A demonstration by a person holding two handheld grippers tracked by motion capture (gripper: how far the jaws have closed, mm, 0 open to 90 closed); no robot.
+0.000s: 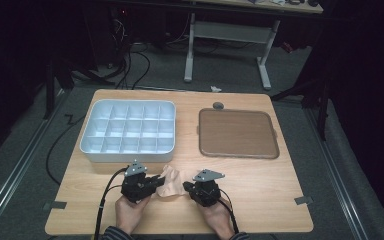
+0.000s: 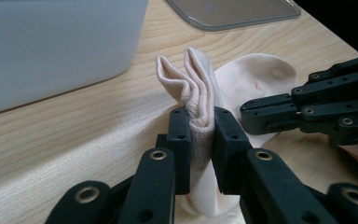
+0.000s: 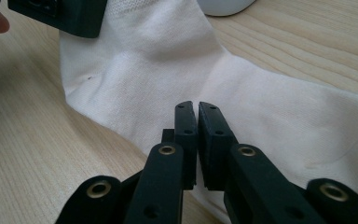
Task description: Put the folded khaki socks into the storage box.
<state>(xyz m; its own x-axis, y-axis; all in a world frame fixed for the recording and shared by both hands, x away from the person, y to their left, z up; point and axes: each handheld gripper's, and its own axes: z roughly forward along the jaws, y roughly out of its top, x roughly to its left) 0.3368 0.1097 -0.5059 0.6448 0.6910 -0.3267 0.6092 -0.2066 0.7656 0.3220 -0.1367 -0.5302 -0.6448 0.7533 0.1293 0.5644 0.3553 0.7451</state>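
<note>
1. Two tools meet over one pale sock [image 1: 169, 182] that lies on the wooden counter [image 1: 260, 185], just in front of the white compartment box [image 1: 128, 131] and well apart from the brown lid [image 1: 238, 133] to the right.
2. Left tool [image 2: 200, 135]: its jaws are nearly closed and pinch a bunched fold of the sock's ribbed cuff, which stands up in pleats between the pads.
3. Right tool [image 3: 197, 126]: its jaws stand almost together, with a thin gap. The tips rest at the sock's edge, but I cannot tell whether any cloth is caught between them.
4. From the high view, the sock's long axis runs roughly left to right between the left tool [image 1: 156, 181] and the right tool [image 1: 186, 186]; the cuff end is at the left tool and the flatter foot end lies toward the right tool.
5. Judgement: the work looks like folding or rolling the sock. The next move likely depends on the right tool, nearest the free end, carrying that end toward the pinched cuff.
</note>
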